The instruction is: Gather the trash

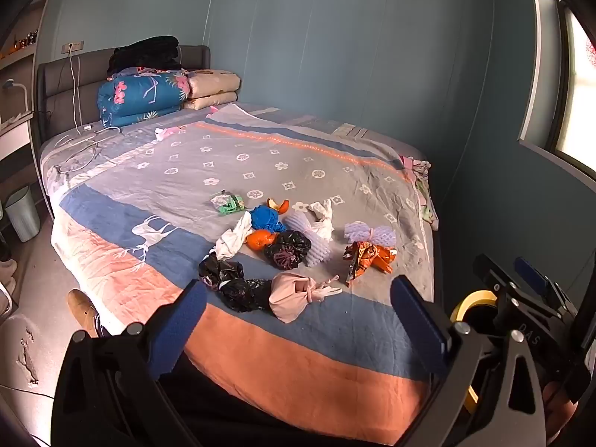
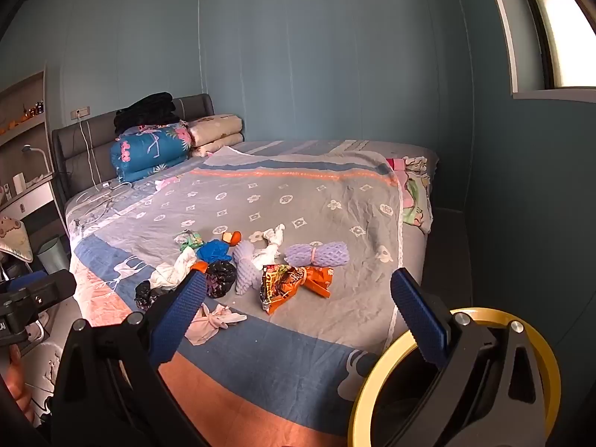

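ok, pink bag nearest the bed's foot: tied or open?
Tied. The pink bag is knotted at its neck, loose ends splayed out, lying on the bedspread.

Bedspread [image 1: 260, 164] grey, white flowers, blue and orange bands; bin rim [image 2: 551, 380] yellow; quilt [image 1: 141, 98] blue floral.

The big bed [image 1: 260, 335] fills most of the room. Its cover has blue, grey and orange stripes with white flowers and a white deer. At the head of the bed stands a grey padded headboard [image 1: 63, 85]. Folded blankets [image 1: 145, 97] are stacked against it, blue ones and cream ones, with something black on top. Blue-green walls [image 1: 335, 56] stand behind the bed and along its far side. A bright window [image 2: 558, 26] sits high in the far-side wall and lets in daylight. On the bed's near side are shelves and a desk [image 1: 16, 111]. A pale bin [image 1: 22, 212] stands on the light floor [image 1: 37, 316] beside the bed.
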